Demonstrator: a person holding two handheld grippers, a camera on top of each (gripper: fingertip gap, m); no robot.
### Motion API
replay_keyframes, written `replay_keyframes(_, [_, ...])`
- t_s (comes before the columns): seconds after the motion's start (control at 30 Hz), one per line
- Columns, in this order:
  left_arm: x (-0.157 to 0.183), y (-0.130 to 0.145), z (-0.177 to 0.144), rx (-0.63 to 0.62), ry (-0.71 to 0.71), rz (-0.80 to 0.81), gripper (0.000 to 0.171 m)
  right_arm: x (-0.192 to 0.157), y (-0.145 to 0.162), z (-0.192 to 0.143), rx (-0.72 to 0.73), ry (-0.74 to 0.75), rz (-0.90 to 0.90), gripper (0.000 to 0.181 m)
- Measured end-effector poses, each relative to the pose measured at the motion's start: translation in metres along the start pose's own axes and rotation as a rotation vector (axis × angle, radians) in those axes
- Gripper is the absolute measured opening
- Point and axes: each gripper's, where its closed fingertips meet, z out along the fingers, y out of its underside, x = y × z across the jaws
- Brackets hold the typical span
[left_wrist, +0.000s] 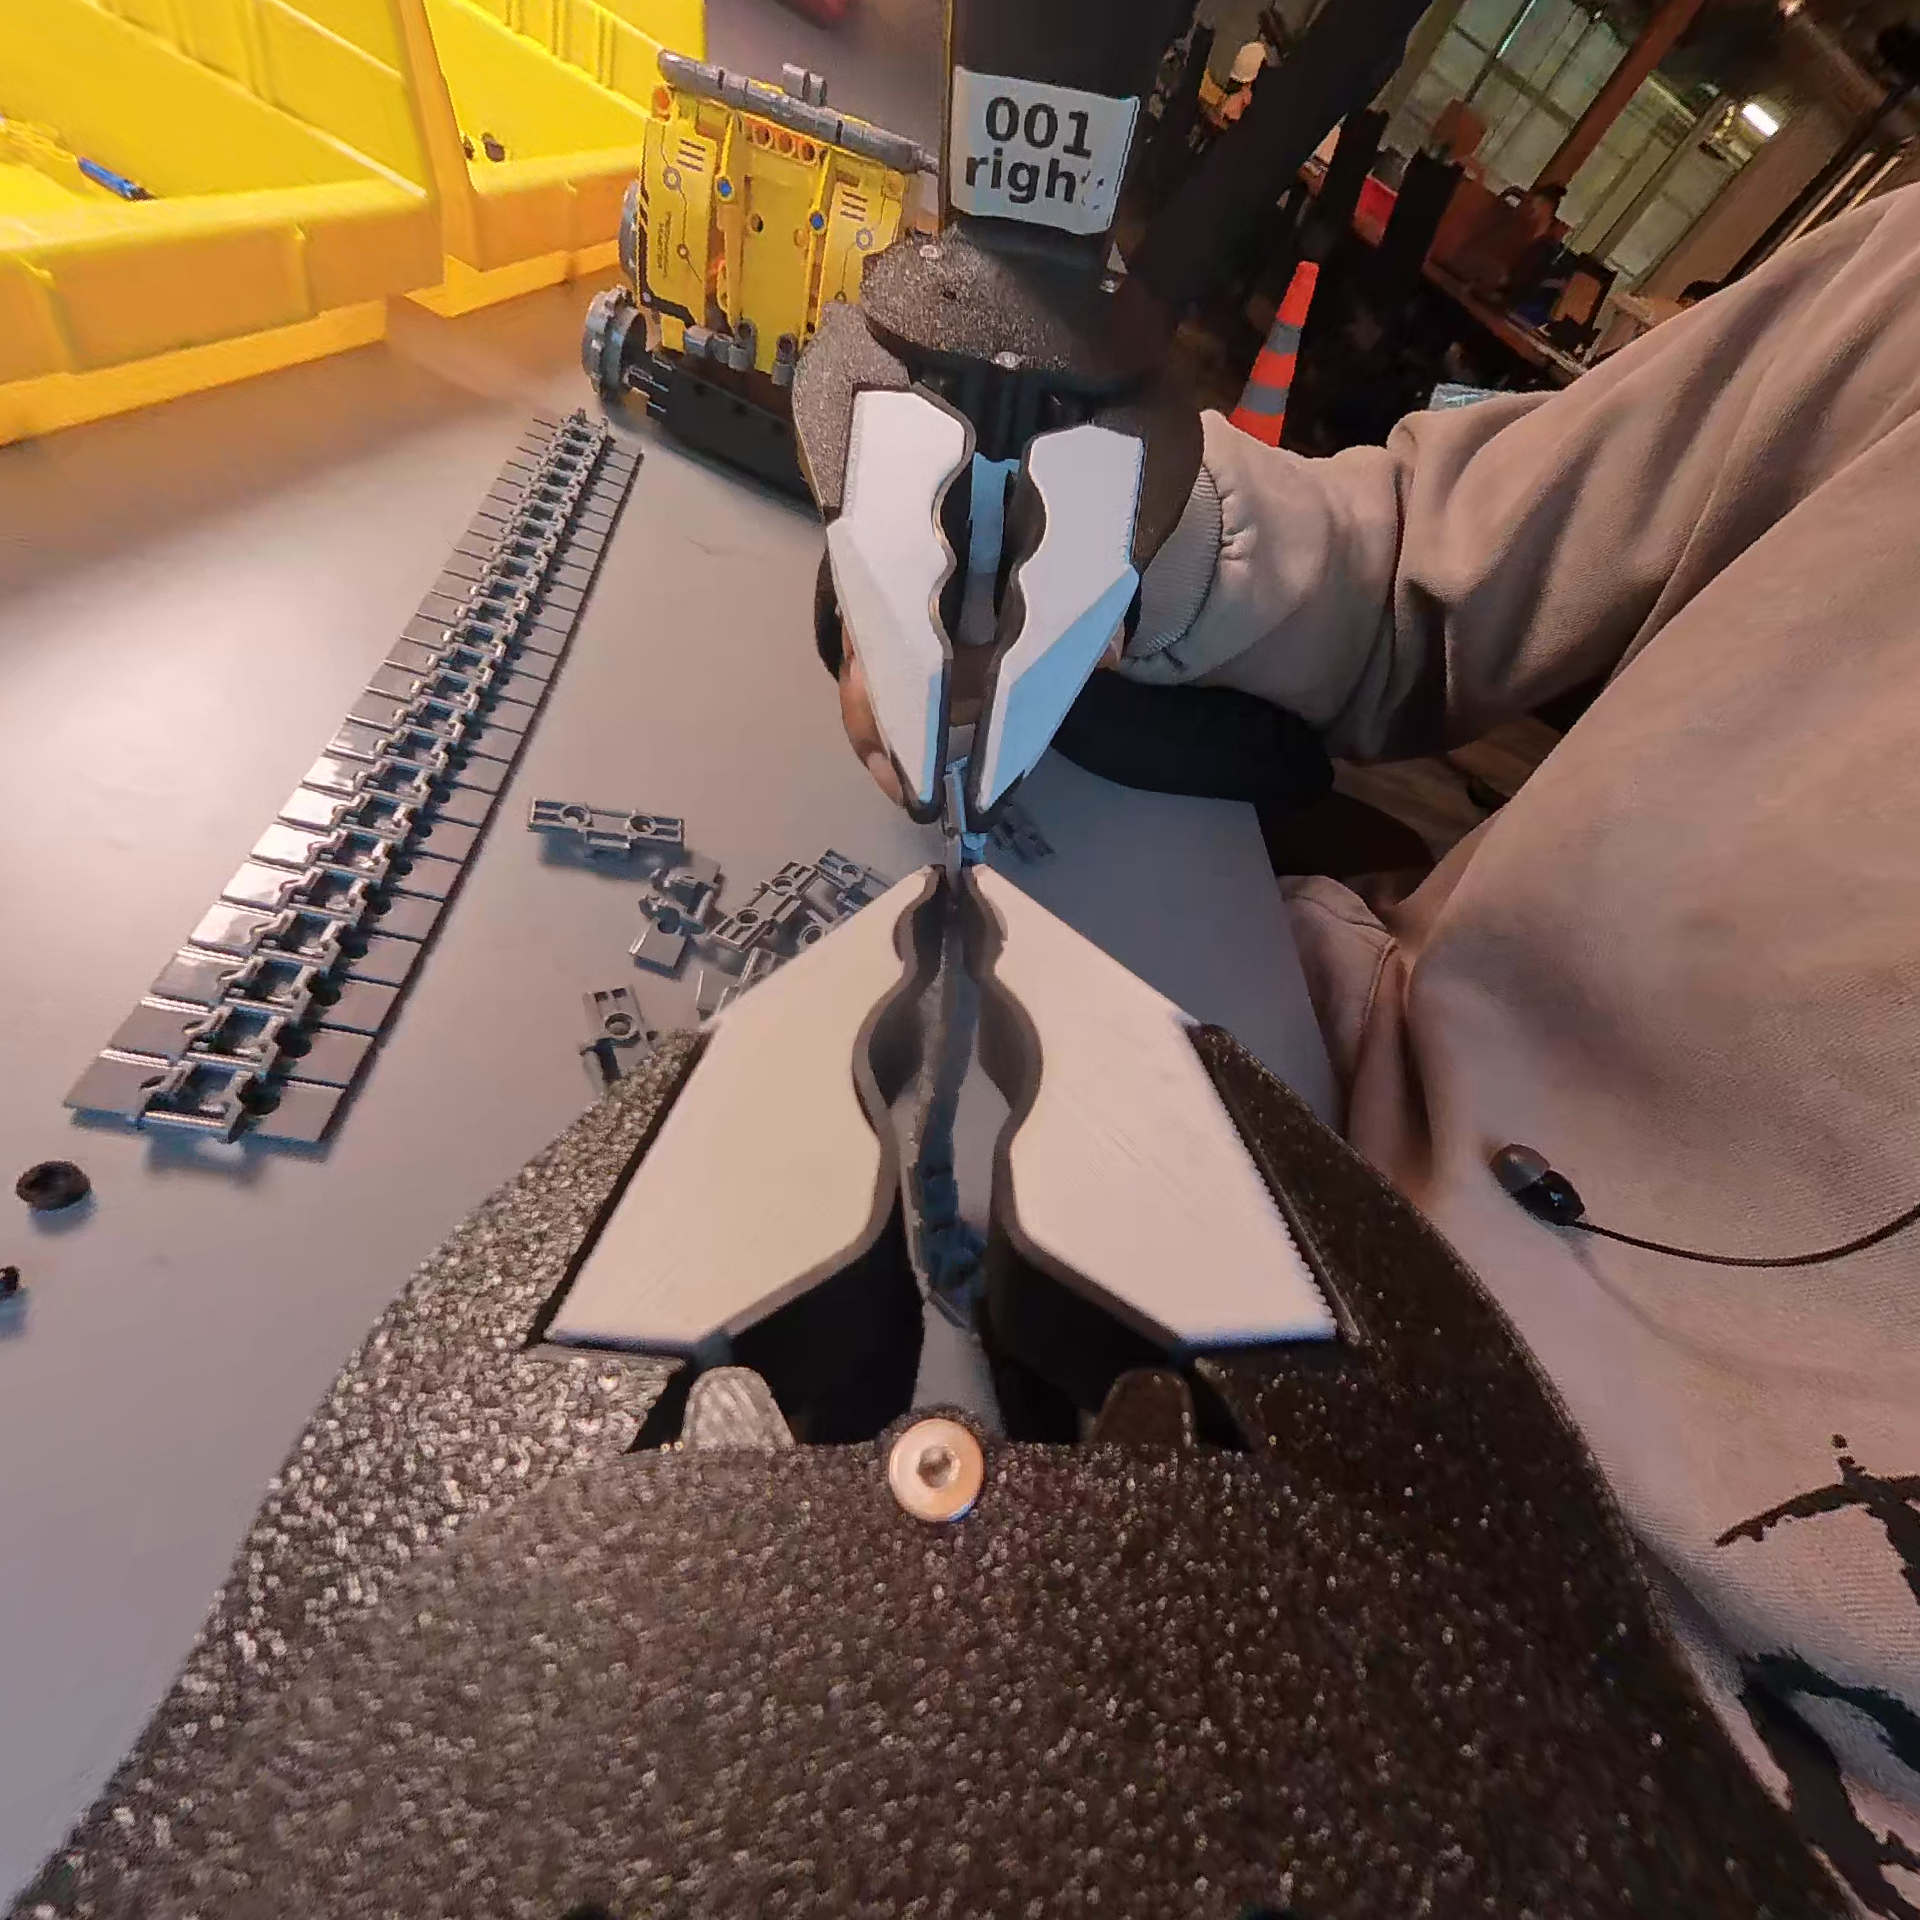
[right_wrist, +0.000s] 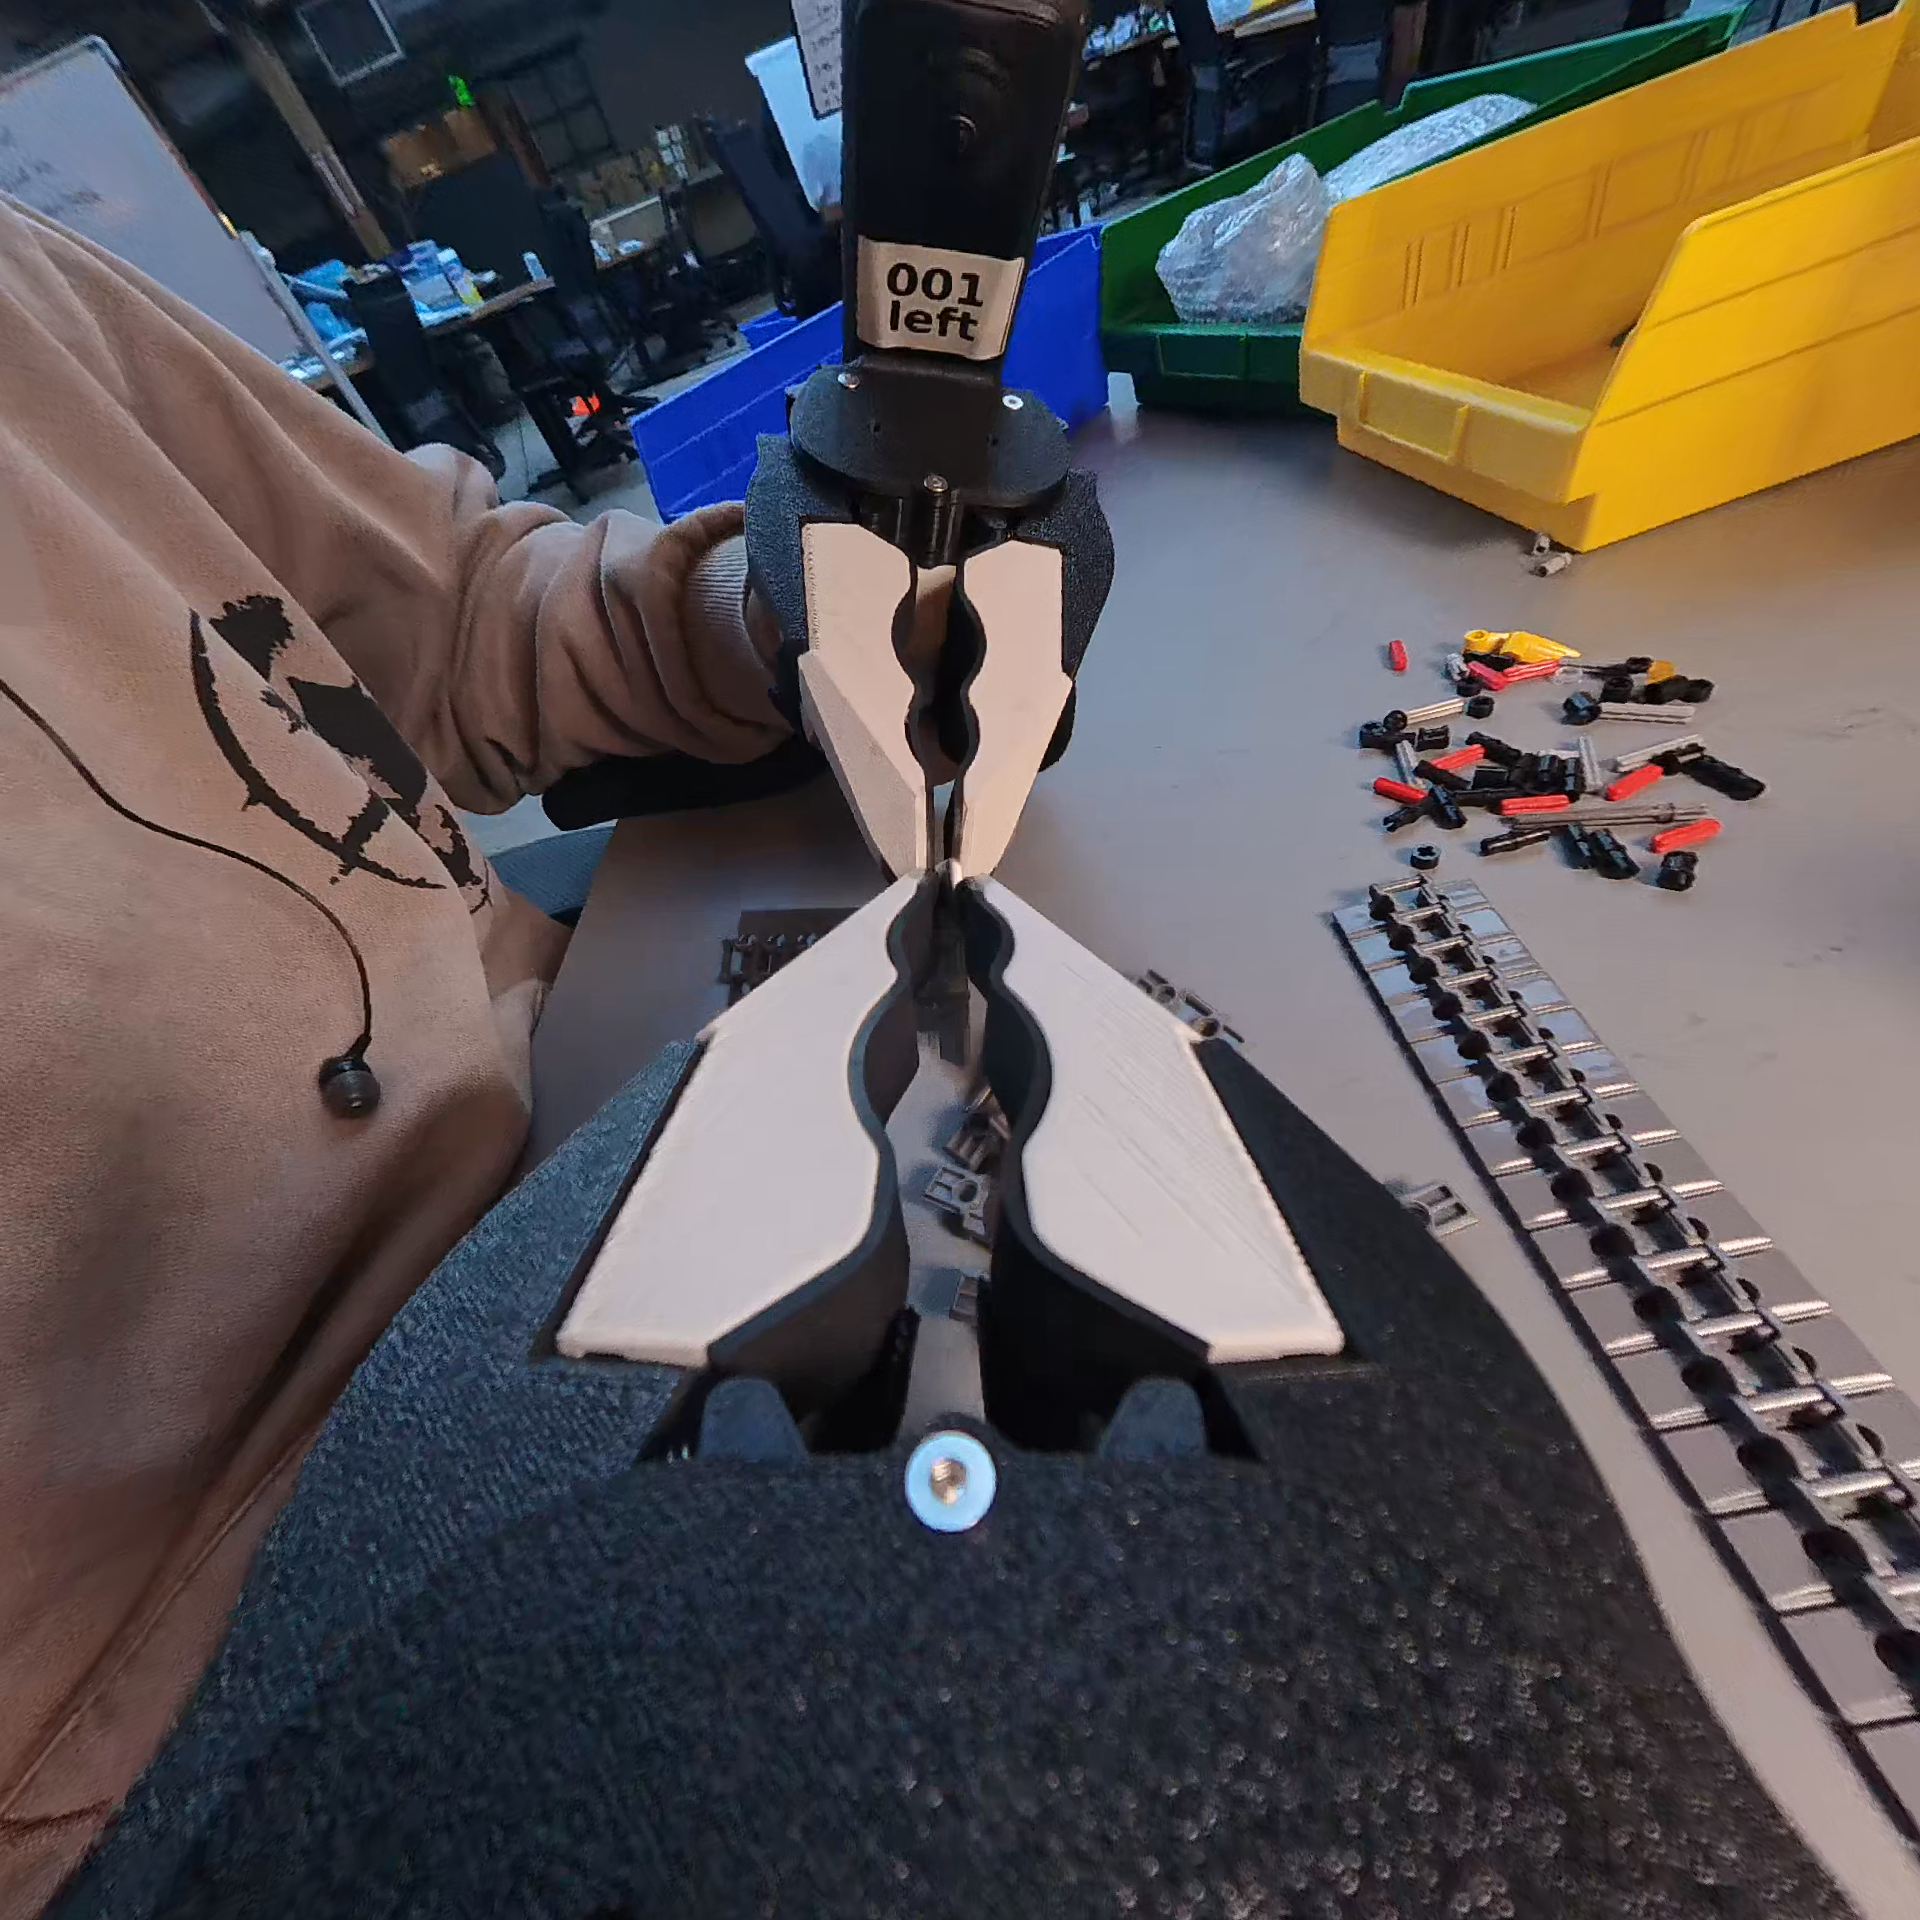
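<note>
Left gripper (left_wrist: 951, 883): fingers are pressed together on a small grey track link (left_wrist: 958, 831); most of the link is hidden between the tips.
Right gripper (left_wrist: 948, 805): the same link is pinched from the opposite side, tip to tip with the left gripper.
Loose links (left_wrist: 769, 914): scattered on the grey table (left_wrist: 312, 1351) just beside the held link, partly hidden by the fingers.
Assembled track (left_wrist: 353, 821): laid flat farther from the link.
Yellow model vehicle (left_wrist: 748, 260): set beyond the track, partly covered by the right gripper.
Yellow bins (left_wrist: 208, 208): cut off at the frame edge.
</note>
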Motion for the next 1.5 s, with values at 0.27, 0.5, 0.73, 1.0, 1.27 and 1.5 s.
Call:
replay_keyframes(0.27, [-0.021, -0.001, -0.005, 0.054, -0.009, -0.224, 0.001, -0.050, 0.025, 0.031, -0.159, -0.034, -0.431, 0.000])
replay_keyframes(0.5, [-0.028, 0.015, -0.011, -0.052, -0.048, -0.184, 0.002, -0.023, 0.001, 0.002, -0.048, -0.027, -0.218, 0.001])
replay_keyframes(0.73, [-0.020, 0.017, -0.008, -0.072, -0.013, -0.167, 0.003, 0.022, 0.039, 0.002, -0.235, 0.140, -0.175, 0.030])
replay_keyframes(1.0, [-0.009, 0.016, -0.004, -0.078, 0.024, -0.118, 0.002, 0.003, 0.020, 0.011, -0.122, 0.053, -0.115, 0.016])
replay_keyframes(1.27, [-0.001, 0.016, -0.005, -0.075, 0.067, -0.066, 0.015, 0.004, 0.015, 0.006, -0.075, 0.014, -0.002, 0.000])
replay_keyframes(1.5, [0.001, 0.021, 0.000, -0.100, 0.070, -0.062, 0.006, 0.005, 0.011, 0.003, -0.039, -0.004, 0.052, 0.000])
